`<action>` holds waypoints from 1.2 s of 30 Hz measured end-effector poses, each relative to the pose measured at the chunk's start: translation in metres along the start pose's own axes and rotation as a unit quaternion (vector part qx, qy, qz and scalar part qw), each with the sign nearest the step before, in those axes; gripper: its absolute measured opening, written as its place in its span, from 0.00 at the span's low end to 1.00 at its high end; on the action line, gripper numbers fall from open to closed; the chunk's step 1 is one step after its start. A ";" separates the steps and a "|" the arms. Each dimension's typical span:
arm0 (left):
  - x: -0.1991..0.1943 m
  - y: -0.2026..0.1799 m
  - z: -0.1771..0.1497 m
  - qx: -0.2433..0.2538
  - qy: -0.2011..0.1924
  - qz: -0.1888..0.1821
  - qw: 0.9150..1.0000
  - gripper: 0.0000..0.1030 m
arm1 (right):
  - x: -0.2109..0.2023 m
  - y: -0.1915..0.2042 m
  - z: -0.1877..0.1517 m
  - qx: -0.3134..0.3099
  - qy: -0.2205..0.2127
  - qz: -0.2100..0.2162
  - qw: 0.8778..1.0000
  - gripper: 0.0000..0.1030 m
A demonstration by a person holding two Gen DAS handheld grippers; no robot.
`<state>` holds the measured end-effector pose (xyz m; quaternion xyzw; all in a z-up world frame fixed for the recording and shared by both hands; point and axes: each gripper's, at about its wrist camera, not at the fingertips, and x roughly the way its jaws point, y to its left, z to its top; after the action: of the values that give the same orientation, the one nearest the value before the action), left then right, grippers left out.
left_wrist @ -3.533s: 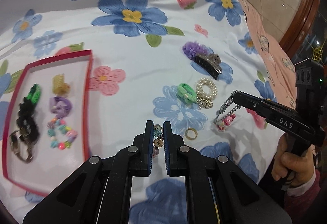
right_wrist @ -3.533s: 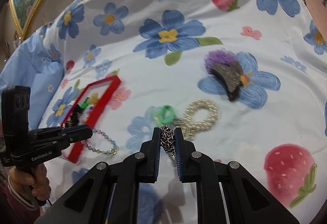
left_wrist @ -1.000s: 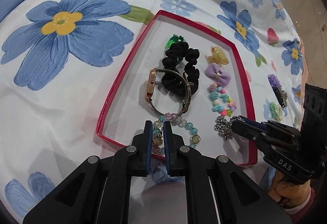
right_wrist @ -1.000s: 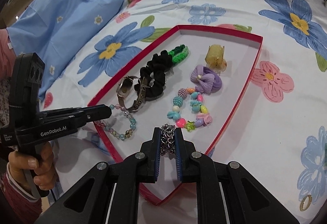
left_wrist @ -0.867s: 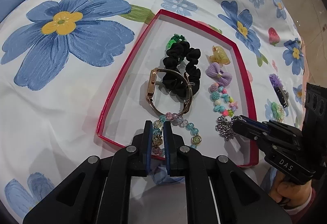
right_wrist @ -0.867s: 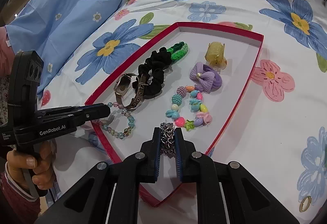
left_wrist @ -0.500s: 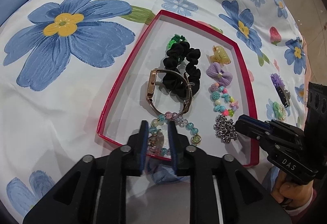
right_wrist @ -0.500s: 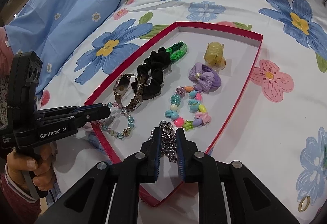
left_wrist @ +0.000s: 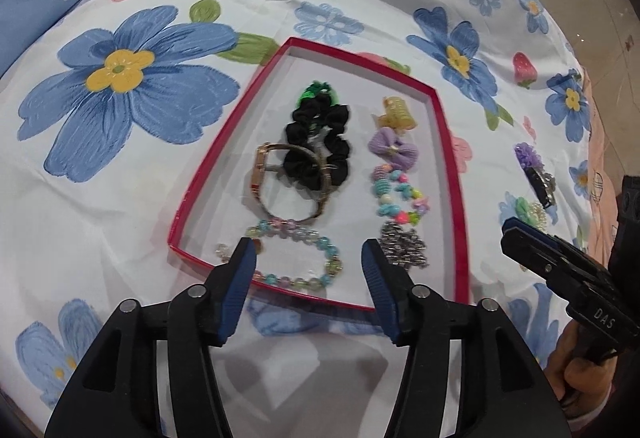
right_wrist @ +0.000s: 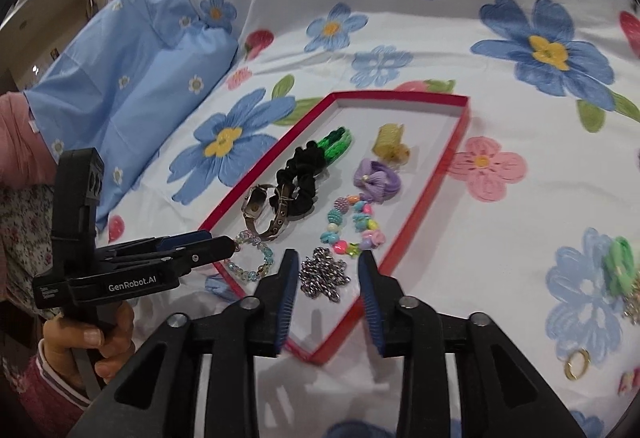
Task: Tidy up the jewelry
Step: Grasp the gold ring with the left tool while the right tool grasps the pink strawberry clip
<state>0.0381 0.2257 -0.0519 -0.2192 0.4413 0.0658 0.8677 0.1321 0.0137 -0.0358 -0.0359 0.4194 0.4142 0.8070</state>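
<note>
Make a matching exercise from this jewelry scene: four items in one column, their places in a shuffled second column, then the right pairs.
Items
1. silver chain bracelet
2. gold ring
3. pastel glass-bead bracelet
4. yellow hair claw

Places
A. on the floral bedsheet, outside the red tray
B. in the tray's near corner, in front of the open right gripper
C. toward the tray's far end, beyond the purple bow scrunchie
D. in the tray just past the watch, in front of the open left gripper

Pairs: 1-B, 2-A, 3-D, 4-C
</note>
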 end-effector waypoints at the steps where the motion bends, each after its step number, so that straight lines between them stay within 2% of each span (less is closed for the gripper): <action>1: -0.002 -0.003 0.000 0.003 -0.001 -0.001 1.000 0.54 | -0.004 -0.003 -0.001 0.003 -0.003 -0.002 1.000 0.38; 10: -0.010 -0.047 -0.006 0.039 -0.002 -0.026 0.999 0.59 | -0.053 -0.041 -0.028 0.051 -0.031 -0.028 0.998 0.41; 21: -0.002 -0.103 -0.019 0.091 0.022 -0.052 0.994 0.61 | -0.104 -0.102 -0.072 0.117 -0.047 -0.083 0.989 0.45; 33: 0.014 -0.155 -0.032 0.137 0.047 -0.068 0.987 0.62 | -0.133 -0.148 -0.100 0.164 -0.062 -0.123 0.977 0.49; 36: 0.021 -0.172 -0.034 0.153 0.053 -0.076 0.984 0.62 | -0.137 -0.156 -0.101 0.165 -0.066 -0.139 0.974 0.53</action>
<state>0.0781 0.0548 -0.0305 -0.1196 0.4737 -0.0801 0.8688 0.1336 -0.2172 -0.0493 0.0672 0.4190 0.2242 0.8773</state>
